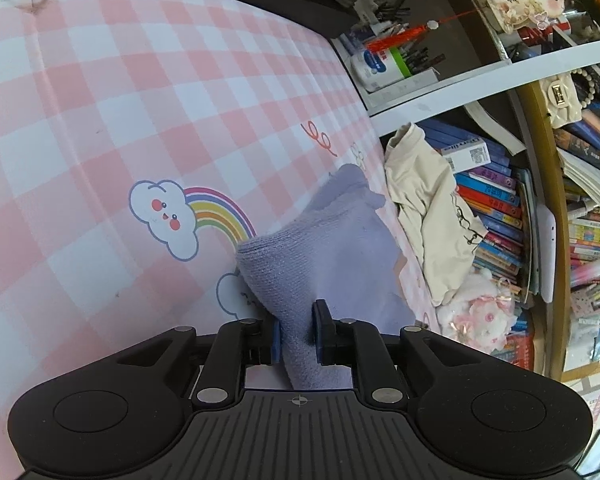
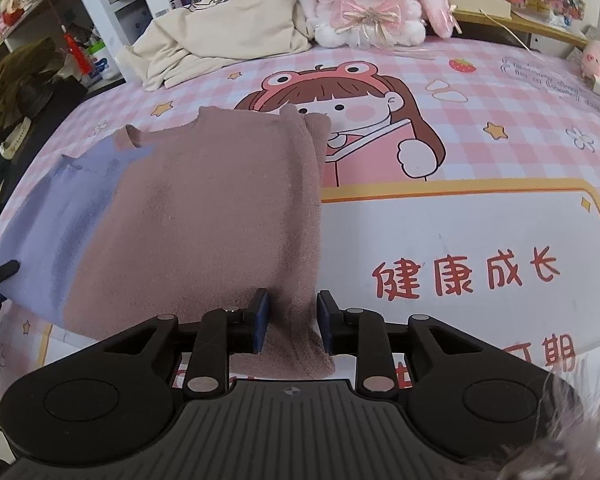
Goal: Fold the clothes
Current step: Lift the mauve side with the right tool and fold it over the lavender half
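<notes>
A knit sweater point(image 2: 204, 208) lies folded on the pink checked bed cover point(image 2: 500, 100), neckline away from me. It looks mauve in the right wrist view, with a lavender part at its left side. My right gripper point(image 2: 292, 320) is at the sweater's near right corner, its blue pads closed on a bunch of the knit. In the left wrist view the same sweater point(image 1: 328, 248) looks lavender and rises in a fold from the cover point(image 1: 100, 80). My left gripper point(image 1: 298, 332) is shut on its near edge, fabric filling the narrow gap between the pads.
A cream garment point(image 2: 228, 28) lies crumpled at the far edge of the bed, beside a white and pink plush rabbit point(image 2: 370, 0). Shelves packed with books point(image 1: 496, 200) and bottles point(image 1: 376, 68) stand right behind the bed.
</notes>
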